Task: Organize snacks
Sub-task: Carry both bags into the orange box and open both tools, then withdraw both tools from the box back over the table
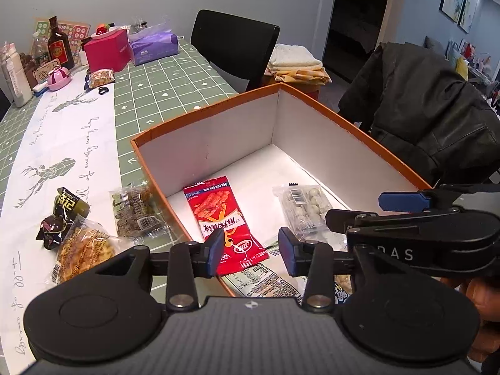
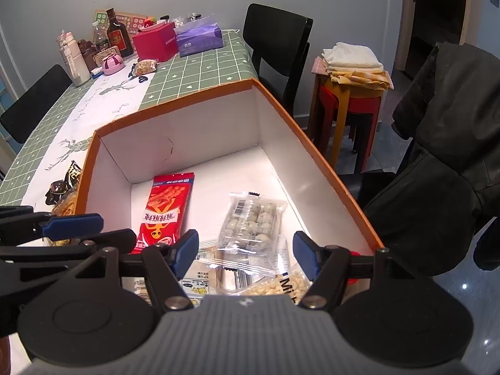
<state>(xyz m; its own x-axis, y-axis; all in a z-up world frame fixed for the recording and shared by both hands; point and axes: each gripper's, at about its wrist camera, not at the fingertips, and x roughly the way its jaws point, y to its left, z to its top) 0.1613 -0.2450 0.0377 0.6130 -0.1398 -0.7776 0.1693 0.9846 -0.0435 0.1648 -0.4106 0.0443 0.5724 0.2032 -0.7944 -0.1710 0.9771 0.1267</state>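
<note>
1. The right gripper (image 1: pixel 406 215) body carries pale letters ending "DAS".
2. A clear packet (image 2: pixel 290 284) in the box shows "Mi" in black.
3. The table runner (image 1: pixel 62 143) bears cursive script including "Full of"; the rest is unclear.
4. Chinese characters on the red packet (image 1: pixel 225 222) are too blurred to read.

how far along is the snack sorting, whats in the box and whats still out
Partly done. The orange box already holds the red snack packet, the clear pack of pale balls and a few packs near its front edge. Nothing is in hand: the left gripper and right gripper are both open and empty. Left on the table: the dark wrapped snacks, yellow cracker bag and brown-snack bag.
</note>
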